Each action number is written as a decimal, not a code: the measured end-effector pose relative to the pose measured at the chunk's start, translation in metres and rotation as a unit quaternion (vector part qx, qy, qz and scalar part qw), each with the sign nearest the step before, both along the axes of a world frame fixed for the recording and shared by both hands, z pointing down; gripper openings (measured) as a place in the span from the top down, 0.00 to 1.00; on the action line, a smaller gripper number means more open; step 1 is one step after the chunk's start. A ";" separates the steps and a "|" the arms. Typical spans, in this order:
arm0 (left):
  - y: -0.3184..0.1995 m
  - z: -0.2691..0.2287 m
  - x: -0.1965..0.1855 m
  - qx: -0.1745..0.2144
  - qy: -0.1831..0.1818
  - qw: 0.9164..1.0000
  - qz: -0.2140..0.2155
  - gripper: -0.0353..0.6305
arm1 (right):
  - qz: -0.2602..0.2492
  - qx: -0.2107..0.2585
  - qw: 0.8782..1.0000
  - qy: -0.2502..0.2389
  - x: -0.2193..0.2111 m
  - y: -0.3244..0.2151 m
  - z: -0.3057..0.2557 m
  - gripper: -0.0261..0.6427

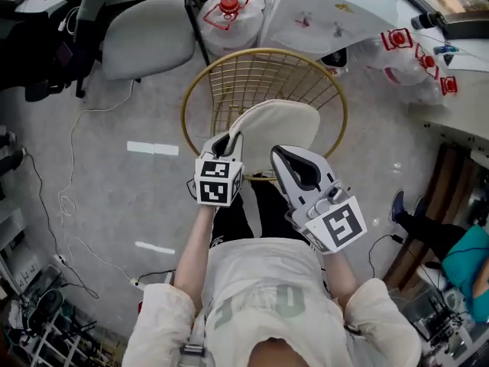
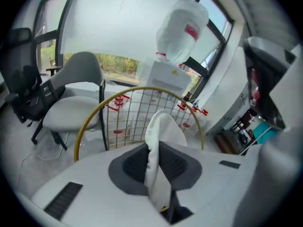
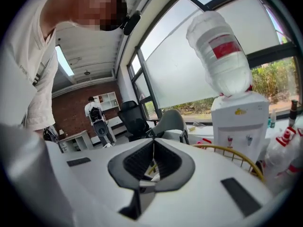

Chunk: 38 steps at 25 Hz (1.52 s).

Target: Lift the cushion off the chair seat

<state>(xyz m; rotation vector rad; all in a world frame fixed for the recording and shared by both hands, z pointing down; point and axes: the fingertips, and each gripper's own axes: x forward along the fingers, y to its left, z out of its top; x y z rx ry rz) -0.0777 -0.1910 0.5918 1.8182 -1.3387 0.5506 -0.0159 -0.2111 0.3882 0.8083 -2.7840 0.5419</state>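
The white cushion (image 1: 279,125) hangs tilted above the seat of the gold wire chair (image 1: 263,50), its near edge raised toward me. My left gripper (image 1: 229,138) is shut on the cushion's left near edge. In the left gripper view the fabric (image 2: 165,124) stands up between the closed pads of that gripper (image 2: 154,148), in front of the chair's rim (image 2: 94,112). My right gripper (image 1: 279,153) meets the cushion's near right edge. In its own view the right gripper (image 3: 153,143) has its jaws closed, with a pale sliver of cushion low between the pads.
A water dispenser with an upturned bottle (image 1: 229,14) stands behind the wire chair, and a grey chair (image 1: 145,40) stands to the left. Cables (image 1: 72,167) trail over the floor. Someone's legs (image 1: 428,228) show at the right, by a table's edge.
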 end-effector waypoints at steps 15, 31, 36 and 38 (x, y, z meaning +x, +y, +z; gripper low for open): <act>-0.014 -0.269 0.009 0.275 -0.027 0.961 0.032 0.86 | 0.178 0.136 0.973 -0.056 0.066 -0.003 -0.133 0.94; 0.001 -0.349 0.018 0.374 0.016 0.927 0.031 0.86 | 0.230 0.225 0.946 -0.051 0.096 0.010 -0.182 0.94; 0.008 -0.354 0.021 0.382 0.023 0.923 0.034 0.86 | 0.239 0.227 0.944 -0.025 0.097 0.019 -0.177 0.94; 0.009 -0.358 0.021 0.384 0.027 0.922 0.034 0.86 | 0.241 0.225 0.944 -0.026 0.098 0.020 -0.177 0.94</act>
